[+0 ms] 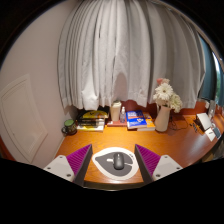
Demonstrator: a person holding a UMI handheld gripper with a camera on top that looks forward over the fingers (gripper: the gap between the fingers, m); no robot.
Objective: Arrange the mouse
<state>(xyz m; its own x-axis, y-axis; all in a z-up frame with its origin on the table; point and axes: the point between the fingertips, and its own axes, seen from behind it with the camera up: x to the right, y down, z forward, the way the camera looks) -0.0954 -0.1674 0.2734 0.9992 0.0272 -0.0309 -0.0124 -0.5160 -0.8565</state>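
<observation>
1 grey mouse [119, 160] on a white round pad [105, 167], between the 2 spread-open tongs [116, 164] fingers, untouched.

The room is lit softly and fairly evenly, with daylight filtering through the white curtains [115, 55], which glow brightest at their middle folds. The wall [30, 70] beside them falls into a duller grey. The orange tabletop [170, 140] takes a mild sheen but no hard glare, and shadows on it are faint and short. The wide lens bends everything strongly: the curtains bow outward and the tabletop curves up toward both sides. Detail is soft throughout, the books [140, 122] and flowers [166, 95] being smeared, and sharpness drops further toward the rim. The mouse [118, 160] reads dark against its pale pad [117, 164].
</observation>
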